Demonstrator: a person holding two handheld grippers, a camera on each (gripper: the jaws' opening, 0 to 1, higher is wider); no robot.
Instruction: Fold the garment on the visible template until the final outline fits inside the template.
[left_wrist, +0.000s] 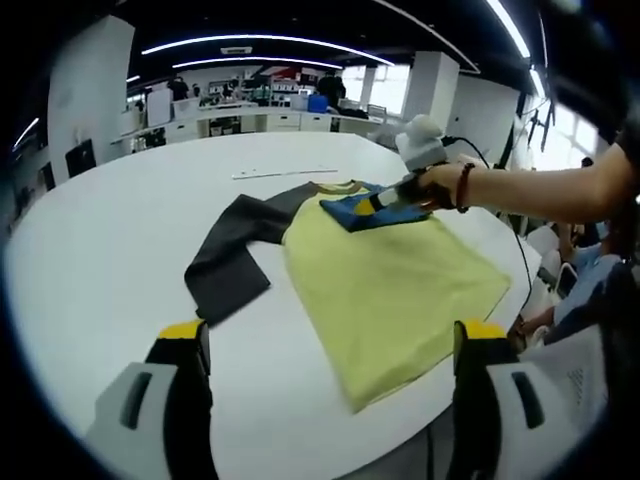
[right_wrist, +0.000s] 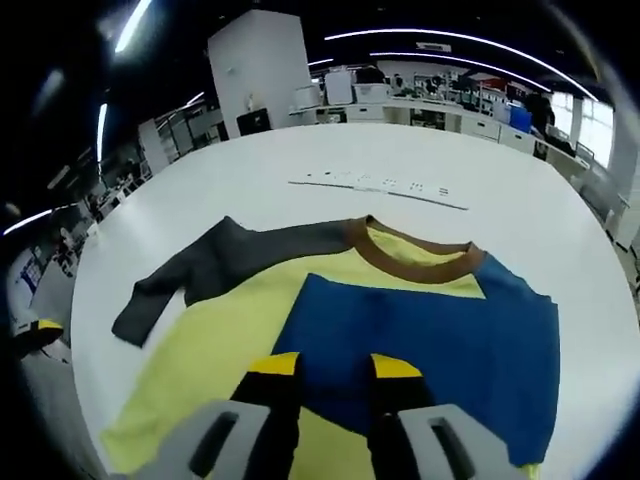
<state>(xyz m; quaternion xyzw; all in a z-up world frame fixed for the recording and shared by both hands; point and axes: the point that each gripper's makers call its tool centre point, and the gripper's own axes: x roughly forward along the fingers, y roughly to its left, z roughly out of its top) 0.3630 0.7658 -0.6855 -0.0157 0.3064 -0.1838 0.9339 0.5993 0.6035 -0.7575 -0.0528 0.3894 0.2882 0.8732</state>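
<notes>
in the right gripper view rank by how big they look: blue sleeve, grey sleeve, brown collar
1. blue sleeve, though it lies nearest the camera
2. grey sleeve
3. brown collar

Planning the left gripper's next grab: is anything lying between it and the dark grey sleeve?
Nothing visible does. In the left gripper view, only bare white table lies between the open left gripper and the grey sleeve. The right gripper is farther off, at the folded blue sleeve near the collar.
</notes>
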